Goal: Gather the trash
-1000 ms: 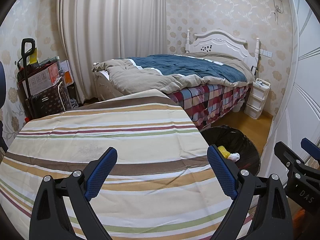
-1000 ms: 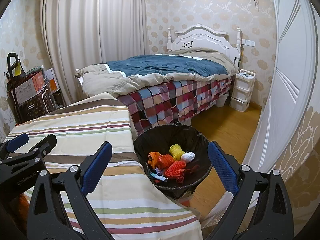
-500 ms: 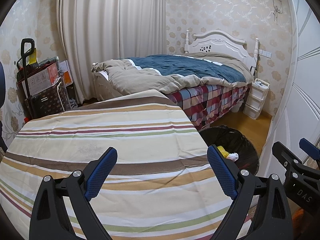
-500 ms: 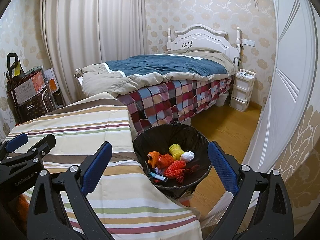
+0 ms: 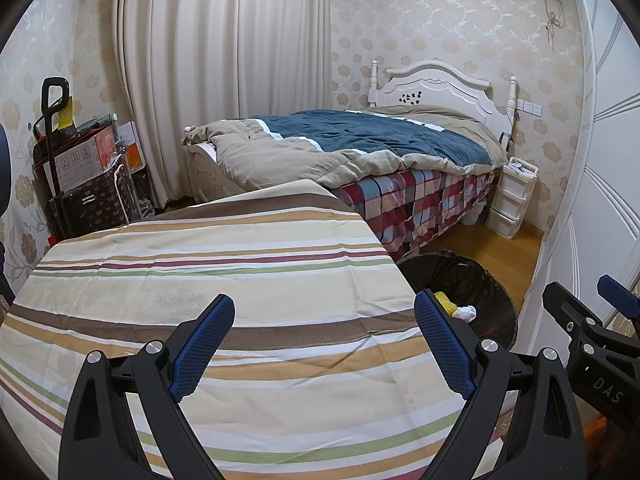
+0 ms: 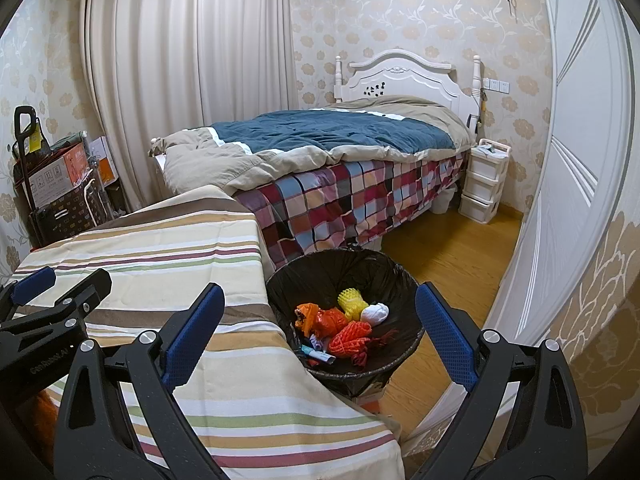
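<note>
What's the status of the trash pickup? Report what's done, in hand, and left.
Done: the black-lined bin beside the table holds orange netting, a yellow piece and a white wad. In hand: nothing; the left claw and right claw are both open and empty. Left: no trash shows on the striped tablecloth, so collection looks essentially finished.

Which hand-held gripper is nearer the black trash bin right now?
Right. The right hand-held gripper hangs open beside the striped table, just over the trash bin. The left hand-held gripper, also open, sits over the striped tablecloth, with the bin off to its right.
</note>
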`<action>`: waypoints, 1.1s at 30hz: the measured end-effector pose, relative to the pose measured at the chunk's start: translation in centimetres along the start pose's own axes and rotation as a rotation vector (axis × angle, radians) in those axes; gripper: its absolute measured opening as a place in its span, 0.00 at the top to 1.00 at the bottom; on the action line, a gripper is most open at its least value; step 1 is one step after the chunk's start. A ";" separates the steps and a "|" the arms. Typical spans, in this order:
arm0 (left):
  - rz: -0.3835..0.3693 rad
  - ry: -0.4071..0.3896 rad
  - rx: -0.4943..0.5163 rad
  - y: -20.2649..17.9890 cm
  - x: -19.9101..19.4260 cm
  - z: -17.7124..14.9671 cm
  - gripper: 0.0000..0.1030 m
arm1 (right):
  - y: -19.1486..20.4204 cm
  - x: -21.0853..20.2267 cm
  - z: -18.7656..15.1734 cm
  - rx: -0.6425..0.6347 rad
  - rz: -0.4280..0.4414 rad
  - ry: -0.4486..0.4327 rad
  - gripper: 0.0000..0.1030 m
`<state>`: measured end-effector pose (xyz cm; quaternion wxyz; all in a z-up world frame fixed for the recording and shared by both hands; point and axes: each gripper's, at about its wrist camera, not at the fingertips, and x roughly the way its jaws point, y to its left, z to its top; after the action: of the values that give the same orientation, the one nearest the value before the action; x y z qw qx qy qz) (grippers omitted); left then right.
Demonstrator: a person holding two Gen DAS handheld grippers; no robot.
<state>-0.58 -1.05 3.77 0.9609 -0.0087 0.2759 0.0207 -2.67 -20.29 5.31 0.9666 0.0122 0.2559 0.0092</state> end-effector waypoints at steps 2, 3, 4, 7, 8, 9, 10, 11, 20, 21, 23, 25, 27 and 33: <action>0.002 0.000 0.001 0.0 0.0 0.0 0.12 | 0.0 0.1 0.0 0.001 0.000 -0.001 0.09; 0.002 0.000 0.002 0.0 0.0 0.0 0.12 | 0.0 0.1 0.0 0.001 0.000 -0.001 0.09; 0.001 0.000 0.002 0.0 0.0 0.0 0.12 | 0.0 0.1 0.0 0.001 0.000 -0.001 0.09; 0.001 -0.001 0.000 0.0 0.0 0.0 0.12 | 0.0 0.0 0.0 0.001 0.000 -0.001 0.09; 0.001 -0.001 0.001 0.0 0.0 0.0 0.12 | 0.0 0.1 0.0 0.001 0.000 -0.001 0.09; 0.001 -0.001 0.000 0.0 0.0 0.0 0.12 | 0.0 0.1 0.0 0.001 0.000 -0.001 0.09; 0.001 -0.001 0.001 0.0 0.0 0.0 0.12 | 0.0 0.0 0.0 0.002 0.000 -0.002 0.09; 0.001 0.000 0.001 0.0 0.0 0.0 0.12 | 0.0 0.1 0.1 0.001 0.000 -0.002 0.09; 0.001 -0.002 0.002 0.0 0.0 0.0 0.12 | 0.0 -0.1 -0.1 0.001 0.000 -0.002 0.09; 0.002 -0.002 0.002 0.0 0.0 0.0 0.12 | -0.1 0.0 -0.1 0.000 -0.001 -0.003 0.09; 0.001 -0.001 0.001 0.0 0.0 -0.1 0.12 | 0.0 0.0 -0.1 0.000 -0.001 -0.002 0.09; 0.001 -0.001 0.002 -0.1 0.0 0.0 0.12 | -0.1 0.0 0.0 0.001 -0.001 -0.002 0.09; 0.002 -0.001 0.001 0.0 0.0 -0.1 0.12 | 0.0 0.0 0.0 0.000 -0.001 -0.002 0.09; 0.009 -0.009 0.009 -0.3 -0.4 0.1 0.12 | 0.0 0.0 0.0 0.000 -0.001 -0.002 0.09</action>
<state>-0.88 -1.35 4.04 0.9621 -0.0030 0.2717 0.0236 -2.70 -20.33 5.28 0.9669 0.0121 0.2549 0.0086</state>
